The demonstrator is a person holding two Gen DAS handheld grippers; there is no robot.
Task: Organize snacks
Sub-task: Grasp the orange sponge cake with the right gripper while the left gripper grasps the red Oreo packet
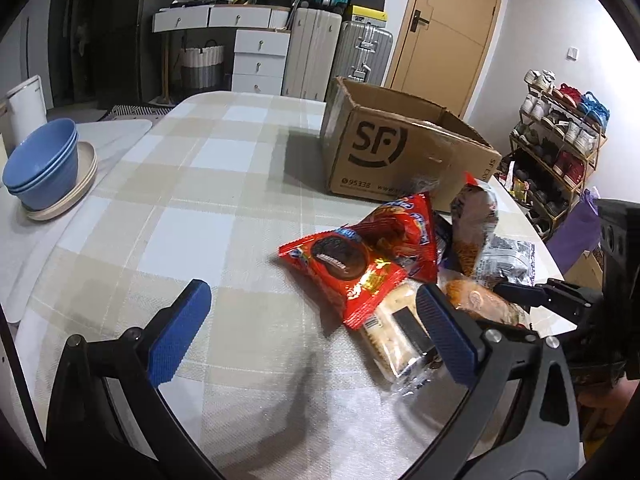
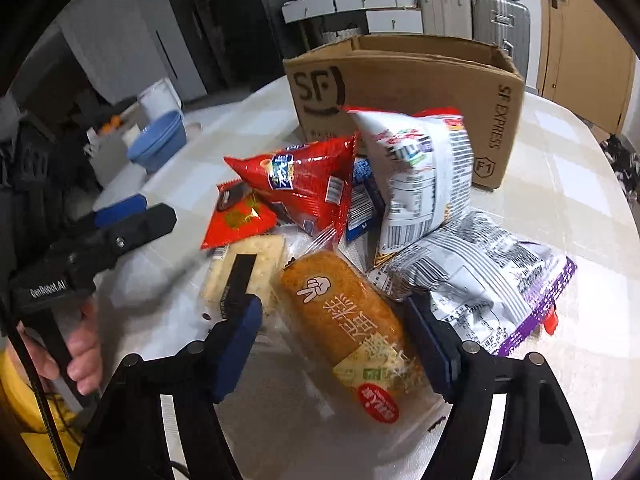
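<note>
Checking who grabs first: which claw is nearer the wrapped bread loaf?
Right. The right claw is open, straddling the bread loaf; the left claw is open too, beside it over the cracker pack.

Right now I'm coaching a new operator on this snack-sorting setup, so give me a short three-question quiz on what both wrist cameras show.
1. True or false: the right gripper is open, with the bread roll between its fingers.
2. Multiple choice: the cardboard box stands A) behind the snack pile, B) on the floor, C) under the blue bowls.
3. Fill in: the left gripper is open beside the red ____ cookie packet.

Key: 1 true; 2 A; 3 Oreo.
</note>
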